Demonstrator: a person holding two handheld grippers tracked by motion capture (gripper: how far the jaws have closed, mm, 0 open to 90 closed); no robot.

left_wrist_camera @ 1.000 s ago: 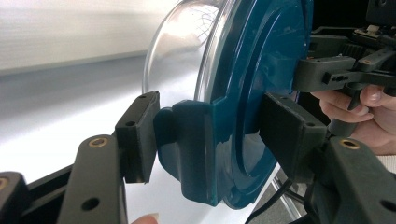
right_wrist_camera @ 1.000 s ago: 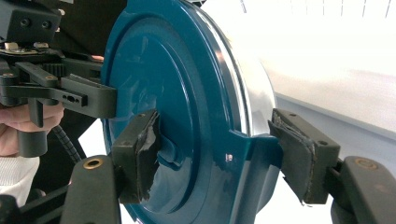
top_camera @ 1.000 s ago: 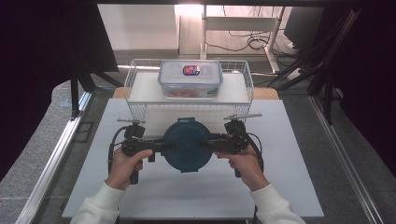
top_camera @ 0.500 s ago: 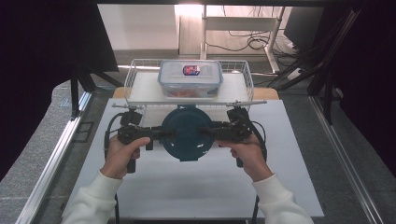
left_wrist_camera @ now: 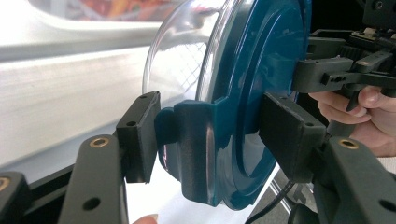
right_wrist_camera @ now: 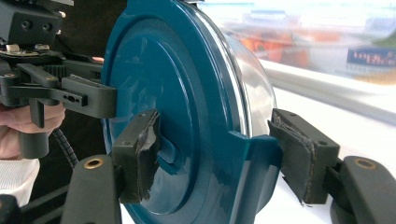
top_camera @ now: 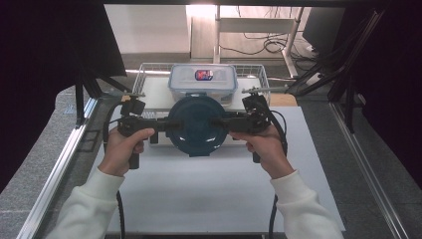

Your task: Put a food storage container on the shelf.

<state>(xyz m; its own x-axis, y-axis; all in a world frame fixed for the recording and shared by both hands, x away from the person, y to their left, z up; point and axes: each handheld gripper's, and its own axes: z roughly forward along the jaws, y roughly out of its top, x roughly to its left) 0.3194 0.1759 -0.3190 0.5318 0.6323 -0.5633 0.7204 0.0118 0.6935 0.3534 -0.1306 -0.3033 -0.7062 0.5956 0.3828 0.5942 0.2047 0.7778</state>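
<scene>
- Container (top_camera: 195,125): round, teal lid and clear bowl, tipped on edge above the white desk (top_camera: 219,194), just in front of the wire basket (top_camera: 144,74).
- Got my left tool (top_camera: 166,125) clamped on its left rim latch, jaws partway open around it.
- Right tool (top_camera: 222,122) same deal on the opposite rim.
- Lidded box (top_camera: 202,82) sits inside the basket.

Both forearms (in white sleeves) reach forward from the near edge, the left gripper (top_camera: 166,124) and right gripper (top_camera: 221,122) held level and pointing inward at each other, each with its jaws clamped on something between them.
</scene>
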